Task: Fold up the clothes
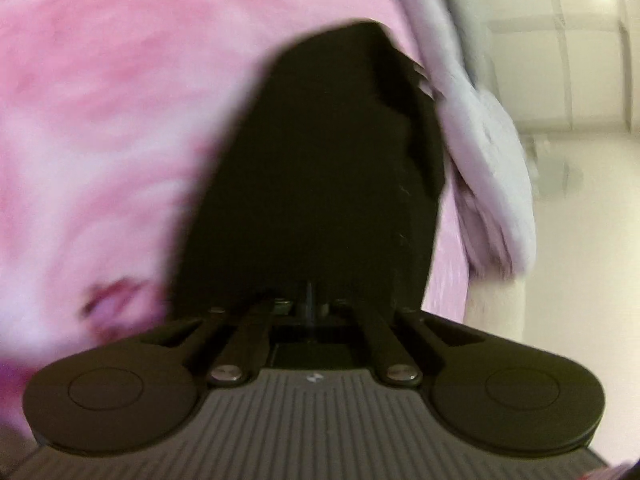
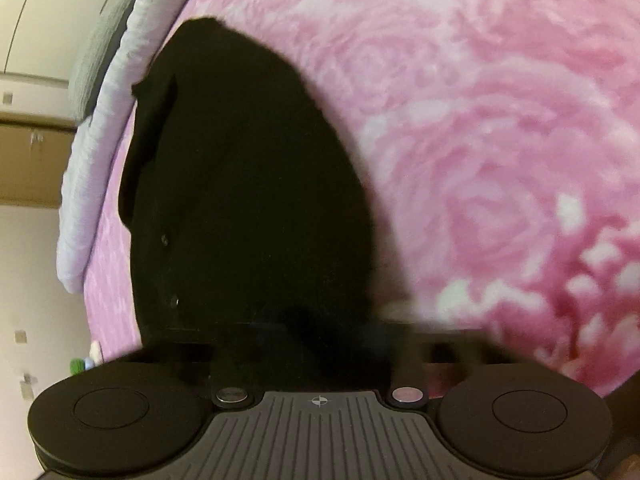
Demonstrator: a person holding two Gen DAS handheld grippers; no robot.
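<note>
A black garment (image 1: pixel 320 168) lies on a pink rose-patterned bedspread (image 1: pixel 100 120). In the left wrist view it runs from the gripper's linkage away to the far edge of the bed and hides the fingers. My left gripper (image 1: pixel 308 296) has its arms drawn together on the cloth. In the right wrist view the same black garment (image 2: pixel 248 184) covers the fingers of my right gripper (image 2: pixel 316 332); small buttons show along its left side. The right jaws are hidden under the dark blurred cloth.
A folded pale lilac blanket (image 1: pixel 488 152) lies along the bed's edge; it also shows in the right wrist view (image 2: pixel 100 152). Beyond it are a cream wall (image 1: pixel 580 240) and wooden cabinets (image 2: pixel 32 160). The bedspread (image 2: pixel 480 120) spreads wide to the right.
</note>
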